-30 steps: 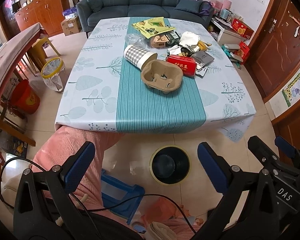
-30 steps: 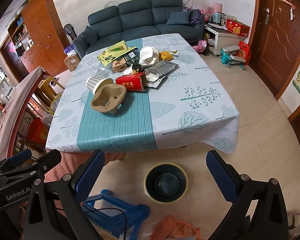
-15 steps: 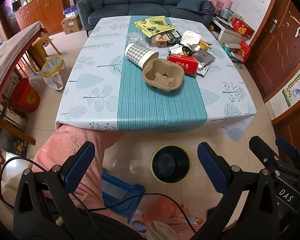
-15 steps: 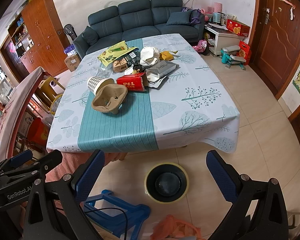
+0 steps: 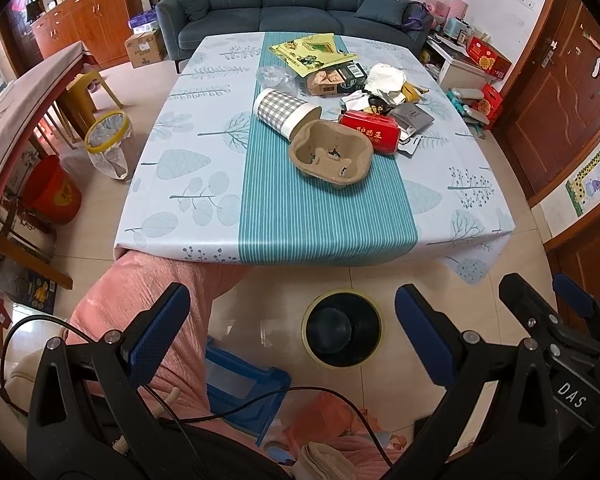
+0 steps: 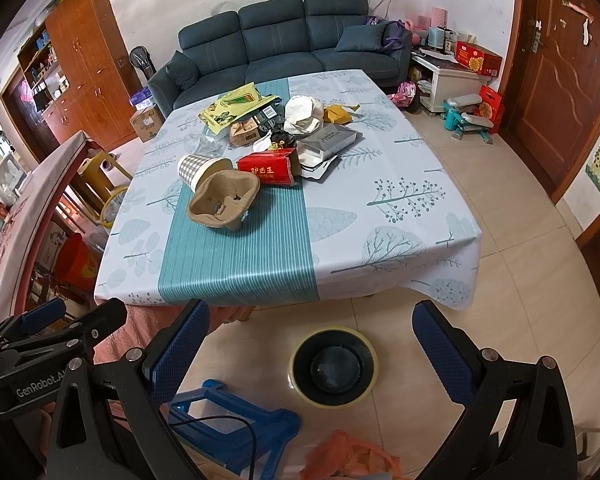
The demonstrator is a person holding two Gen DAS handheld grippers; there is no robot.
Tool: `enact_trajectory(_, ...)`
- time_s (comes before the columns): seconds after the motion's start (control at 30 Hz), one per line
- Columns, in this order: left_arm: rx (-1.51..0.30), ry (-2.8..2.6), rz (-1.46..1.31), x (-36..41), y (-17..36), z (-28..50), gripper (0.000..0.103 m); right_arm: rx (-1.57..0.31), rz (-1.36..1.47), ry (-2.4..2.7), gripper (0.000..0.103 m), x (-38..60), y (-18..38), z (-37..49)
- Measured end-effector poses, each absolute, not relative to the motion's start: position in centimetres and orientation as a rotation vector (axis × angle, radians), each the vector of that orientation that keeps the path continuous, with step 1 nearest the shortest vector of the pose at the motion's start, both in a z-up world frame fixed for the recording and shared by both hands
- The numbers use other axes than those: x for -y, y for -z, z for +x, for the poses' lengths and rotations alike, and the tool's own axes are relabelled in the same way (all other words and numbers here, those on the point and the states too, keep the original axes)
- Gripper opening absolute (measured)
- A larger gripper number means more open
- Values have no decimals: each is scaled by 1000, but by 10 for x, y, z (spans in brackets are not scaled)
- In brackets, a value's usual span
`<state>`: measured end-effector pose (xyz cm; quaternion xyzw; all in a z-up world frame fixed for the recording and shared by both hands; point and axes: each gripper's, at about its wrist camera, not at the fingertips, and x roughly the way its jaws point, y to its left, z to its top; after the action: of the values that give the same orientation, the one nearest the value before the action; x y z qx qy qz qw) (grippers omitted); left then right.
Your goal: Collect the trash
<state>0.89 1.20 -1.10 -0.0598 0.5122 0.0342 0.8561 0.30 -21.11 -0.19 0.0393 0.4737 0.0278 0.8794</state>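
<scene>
Trash lies on the table (image 5: 196,184): a brown pulp cup carrier (image 5: 331,155) nearest me, a checked paper cup (image 5: 284,111) on its side, a red box (image 5: 374,135), and several wrappers and boxes behind. The same carrier (image 6: 223,199), cup (image 6: 204,169) and red box (image 6: 270,167) show in the right wrist view. A black bin with a yellow rim (image 5: 342,328) stands on the floor below the table's front edge, and shows in the right wrist view too (image 6: 334,365). My left gripper (image 5: 292,332) and right gripper (image 6: 310,350) are both open and empty, held above the floor in front of the table.
A blue plastic stool (image 6: 236,416) stands on the floor left of the bin. An orange bag (image 6: 350,456) lies near it. A second lined bin (image 5: 110,144) and a red bucket (image 5: 54,194) stand left of the table. A sofa (image 6: 284,40) is behind it.
Both grippers have edged slightly toward the table, so it sits a little lower and larger in view. Nothing on the table has moved.
</scene>
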Motion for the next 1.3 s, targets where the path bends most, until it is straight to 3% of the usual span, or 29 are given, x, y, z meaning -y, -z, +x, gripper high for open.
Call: enact_trajectory(1.3,-1031,6,-124,-36,-2,50,101,-975,95,-48,103,191,-16,37)
